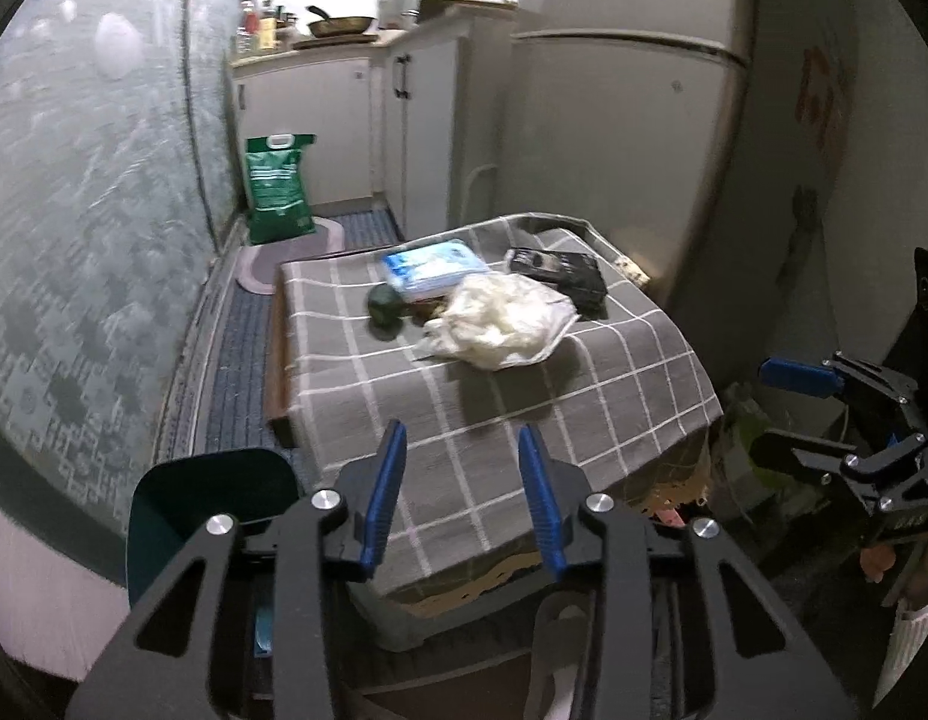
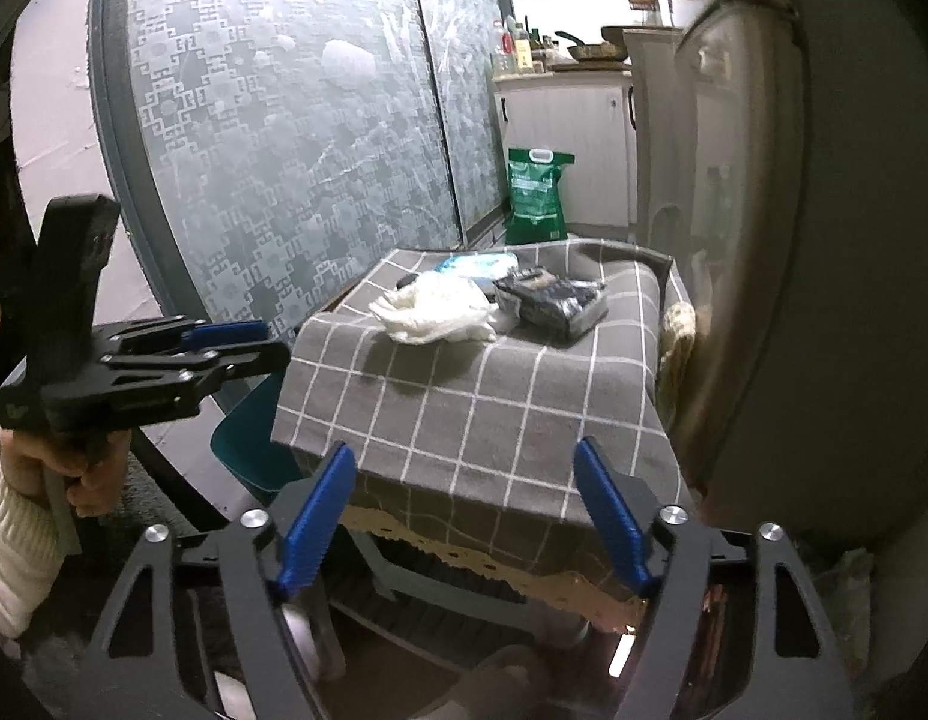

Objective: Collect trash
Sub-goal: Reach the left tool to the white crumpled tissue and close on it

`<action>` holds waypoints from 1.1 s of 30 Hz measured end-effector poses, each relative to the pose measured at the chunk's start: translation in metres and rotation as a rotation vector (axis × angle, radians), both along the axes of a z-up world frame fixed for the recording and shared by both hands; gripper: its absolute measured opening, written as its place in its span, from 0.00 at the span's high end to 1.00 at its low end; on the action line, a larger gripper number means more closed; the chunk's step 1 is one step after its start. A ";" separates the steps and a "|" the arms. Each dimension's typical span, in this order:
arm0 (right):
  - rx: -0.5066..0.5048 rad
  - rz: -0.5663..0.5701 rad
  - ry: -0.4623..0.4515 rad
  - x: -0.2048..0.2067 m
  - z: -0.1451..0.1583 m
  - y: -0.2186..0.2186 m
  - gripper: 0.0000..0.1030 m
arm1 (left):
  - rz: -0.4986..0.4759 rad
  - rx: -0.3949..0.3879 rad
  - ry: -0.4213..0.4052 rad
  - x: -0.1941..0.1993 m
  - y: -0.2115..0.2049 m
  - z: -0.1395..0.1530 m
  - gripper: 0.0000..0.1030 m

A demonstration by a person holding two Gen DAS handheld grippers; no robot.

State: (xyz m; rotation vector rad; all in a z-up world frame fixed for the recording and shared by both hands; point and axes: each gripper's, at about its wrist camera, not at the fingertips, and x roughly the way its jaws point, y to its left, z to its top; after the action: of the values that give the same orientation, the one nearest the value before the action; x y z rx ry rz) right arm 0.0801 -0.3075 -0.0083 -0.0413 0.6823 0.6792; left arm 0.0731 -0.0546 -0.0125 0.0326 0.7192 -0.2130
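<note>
- Left gripper [image 1: 461,468]: jaws apart with nothing between them, hovering off the table's [image 1: 524,408] near edge.
- Right gripper [image 2: 464,504]: jaws wider apart, likewise empty, off the same edge.
- Crumpled white plastic bag [image 1: 503,321]: lies mid-table toward the far edge, touching the dark packet [image 1: 560,276] and just beside the blue-white pack [image 1: 431,267]; probably very light, soft and slippery, best pinched at a raised fold of its bunched top.
- Dark green round object [image 1: 385,306]: sits left of the bag; likely firmer.

Left gripper [image 1: 464,444] jaws partly apart and empty, right gripper [image 2: 464,462] jaws wider and empty, both angled downward, a hand [image 2: 74,468] in a white sleeve gripping the left handle
</note>
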 end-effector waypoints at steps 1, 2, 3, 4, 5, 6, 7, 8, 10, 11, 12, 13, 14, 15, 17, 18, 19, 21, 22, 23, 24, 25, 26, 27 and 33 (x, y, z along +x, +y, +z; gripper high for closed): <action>0.004 -0.001 0.007 0.001 -0.002 -0.002 0.32 | -0.012 0.008 -0.002 0.004 -0.004 0.001 0.63; 0.006 -0.001 0.013 0.002 -0.003 -0.003 0.33 | -0.019 0.012 -0.004 0.007 -0.006 0.002 0.66; 0.008 0.000 0.021 0.004 -0.005 -0.005 0.34 | -0.027 0.025 -0.009 0.014 -0.010 0.004 0.66; 0.009 0.000 0.027 0.005 -0.007 -0.007 0.35 | -0.030 0.031 -0.010 0.018 -0.012 0.004 0.67; 0.010 0.002 0.030 0.005 -0.008 -0.008 0.37 | -0.036 0.036 -0.003 0.026 -0.014 0.005 0.69; 0.012 0.006 0.037 0.006 -0.010 -0.008 0.37 | -0.038 0.043 0.003 0.032 -0.016 0.005 0.71; 0.011 0.006 0.041 0.008 -0.011 -0.009 0.38 | -0.038 0.053 0.007 0.037 -0.018 0.005 0.72; 0.012 0.006 0.043 0.008 -0.011 -0.010 0.38 | -0.040 0.065 0.014 0.043 -0.020 0.003 0.74; 0.015 0.006 0.051 0.011 -0.013 -0.012 0.38 | -0.036 0.075 0.031 0.054 -0.021 0.000 0.75; 0.015 0.004 0.055 0.012 -0.014 -0.013 0.38 | -0.038 0.071 0.043 0.058 -0.021 -0.002 0.75; 0.016 0.002 0.059 0.013 -0.016 -0.015 0.38 | -0.038 0.070 0.054 0.062 -0.021 -0.003 0.75; 0.018 0.000 0.065 0.015 -0.017 -0.016 0.39 | -0.033 0.070 0.065 0.066 -0.022 -0.006 0.75; 0.018 0.000 0.071 0.016 -0.019 -0.018 0.40 | -0.034 0.065 0.080 0.070 -0.022 -0.009 0.75; 0.018 0.000 0.075 0.017 -0.020 -0.018 0.41 | -0.033 0.061 0.093 0.073 -0.023 -0.011 0.77; 0.017 -0.006 0.081 0.019 -0.022 -0.021 0.46 | -0.023 0.058 0.111 0.079 -0.021 -0.014 0.85; 0.020 -0.016 0.082 0.020 -0.022 -0.026 0.47 | -0.016 0.052 0.117 0.080 -0.020 -0.014 0.89; 0.026 -0.021 0.086 0.021 -0.022 -0.029 0.50 | -0.011 0.044 0.121 0.082 -0.018 -0.014 0.94; 0.042 -0.047 0.092 0.024 -0.020 -0.038 0.55 | 0.003 0.032 0.122 0.087 -0.014 -0.012 0.98; 0.048 -0.064 0.096 0.026 -0.020 -0.043 0.57 | 0.006 0.026 0.122 0.089 -0.014 -0.011 0.98; 0.051 -0.075 0.099 0.028 -0.020 -0.046 0.59 | 0.006 0.016 0.119 0.090 -0.012 -0.008 0.98; 0.050 -0.090 0.106 0.029 -0.020 -0.050 0.60 | 0.003 0.011 0.112 0.090 -0.011 -0.006 0.98; 0.048 -0.093 0.107 0.029 -0.019 -0.050 0.61 | 0.000 0.011 0.105 0.090 -0.012 -0.003 0.99; 0.044 -0.094 0.108 0.030 -0.019 -0.050 0.61 | -0.003 0.012 0.097 0.090 -0.012 -0.001 0.99; 0.035 -0.093 0.108 0.030 -0.018 -0.048 0.61 | -0.008 0.012 0.089 0.090 -0.013 0.002 0.99; -0.025 -0.064 0.099 0.036 -0.005 -0.024 0.61 | -0.008 -0.011 0.009 0.082 -0.005 0.023 0.99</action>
State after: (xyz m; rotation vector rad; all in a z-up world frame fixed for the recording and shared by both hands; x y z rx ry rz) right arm 0.1158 -0.3312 -0.0132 -0.0089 0.7840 0.6141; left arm 0.1551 -0.0597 0.0106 0.0243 0.7269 -0.2249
